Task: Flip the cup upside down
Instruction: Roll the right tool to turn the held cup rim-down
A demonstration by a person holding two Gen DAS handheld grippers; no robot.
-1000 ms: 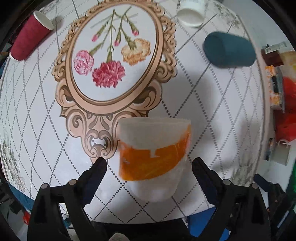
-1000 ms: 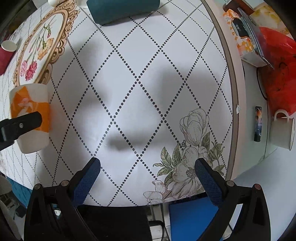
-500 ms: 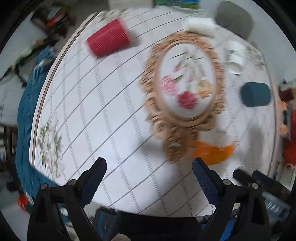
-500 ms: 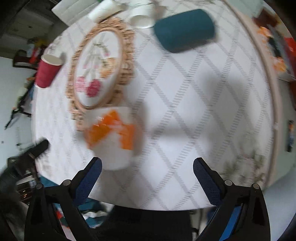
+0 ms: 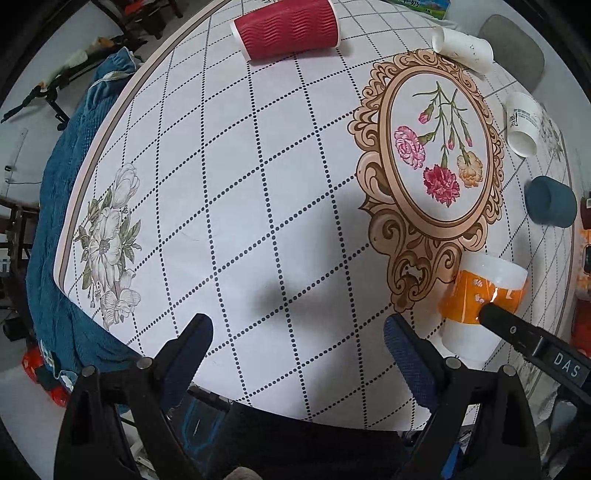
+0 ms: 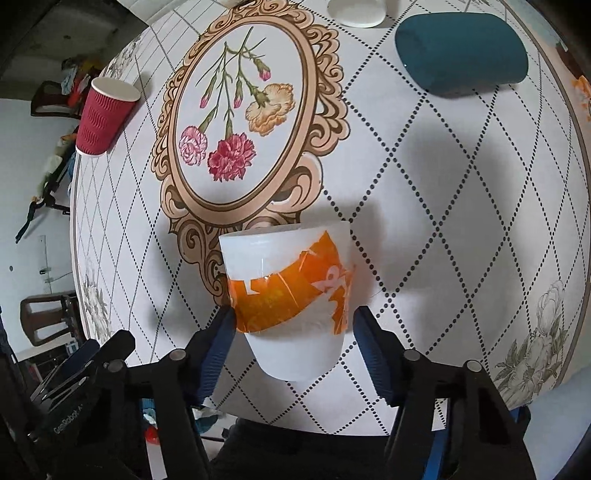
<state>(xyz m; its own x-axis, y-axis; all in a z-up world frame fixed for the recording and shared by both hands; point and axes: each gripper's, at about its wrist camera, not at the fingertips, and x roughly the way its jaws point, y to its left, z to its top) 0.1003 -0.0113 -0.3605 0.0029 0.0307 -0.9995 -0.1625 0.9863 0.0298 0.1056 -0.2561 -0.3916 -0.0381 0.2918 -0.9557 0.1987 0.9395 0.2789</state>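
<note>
Tablecloth [image 5: 258, 192] filled most of what I saw from both wrists: white, crossed by dotted diamonds, with an ornate oval flower frame [image 6: 243, 122] printed on it. Off its edge at nine o'clock in the left view hung a blue quilted cover [image 5: 55, 229].

Next in size was the teal cup [image 6: 461, 55], lying on its side at about one o'clock in the right view. The red ribbed cup [image 5: 288, 27] lay on its side at twelve o'clock in the left view, and two white cups [image 5: 522, 123] sat near two o'clock, one on its side.

My white cup with the orange band [image 6: 291, 295] sat at the lower centre of the right view, just below the frame's scrollwork, wider end up. It seemed to rest on the cloth, though I could not see its foot clearly.

My right gripper [image 6: 291, 332] had its blue pads [image 6: 218, 343] on either side of that cup at the band. The left pad looked to be touching; at the right pad I could not tell whether contact was made, so I could not call the grip closed.

My left gripper [image 5: 295, 347] was spread wide and held nothing, hovering over bare cloth, with the cup well off at four o'clock.
</note>
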